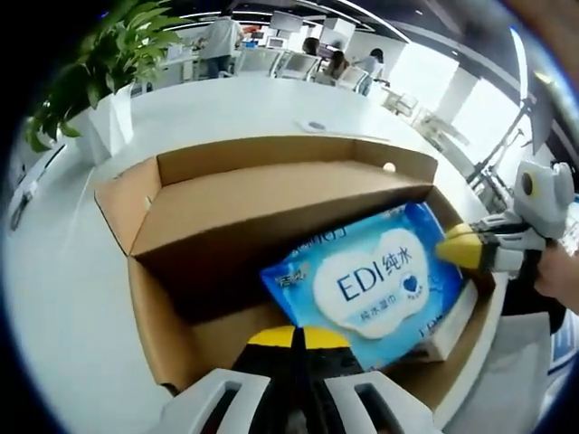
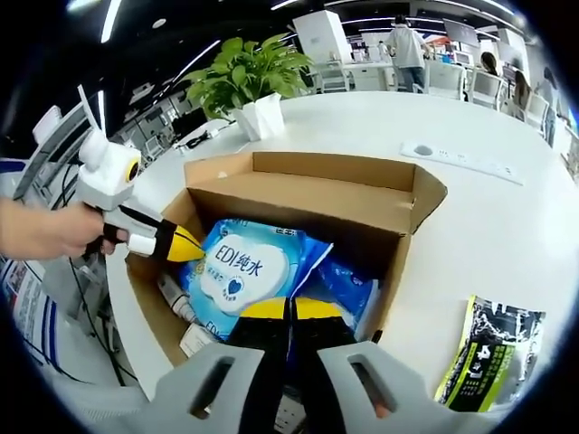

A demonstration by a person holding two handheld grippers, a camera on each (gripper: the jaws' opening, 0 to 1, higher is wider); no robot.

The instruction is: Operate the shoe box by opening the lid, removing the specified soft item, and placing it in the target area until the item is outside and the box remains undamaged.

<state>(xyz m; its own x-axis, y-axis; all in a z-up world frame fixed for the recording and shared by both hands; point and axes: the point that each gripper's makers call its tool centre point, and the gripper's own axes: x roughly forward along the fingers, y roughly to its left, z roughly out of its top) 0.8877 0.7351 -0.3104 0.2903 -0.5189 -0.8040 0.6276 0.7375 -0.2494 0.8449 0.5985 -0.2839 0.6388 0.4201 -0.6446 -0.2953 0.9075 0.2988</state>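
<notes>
An open brown cardboard box (image 1: 181,298) (image 2: 407,194) sits on a white table with its flaps folded out. Inside it a blue wipes pack (image 1: 371,280) (image 2: 240,267) with a white "EDI" label lies tilted. My left gripper (image 1: 298,336) (image 2: 185,244) is shut at the pack's one edge, and a hand holds it in the right gripper view. My right gripper (image 2: 289,309) (image 1: 457,249) is shut at the opposite edge. A second blue pack (image 2: 348,280) lies under the first. The pinch points themselves are hidden by the yellow tips.
A potted plant (image 1: 109,54) (image 2: 249,77) stands beyond the box. A green and black packet (image 2: 488,362) lies on the table (image 2: 488,235) right of the box, and a white strip (image 2: 461,161) lies farther back. White items (image 2: 181,307) sit in the box's corner. People and desks are far behind.
</notes>
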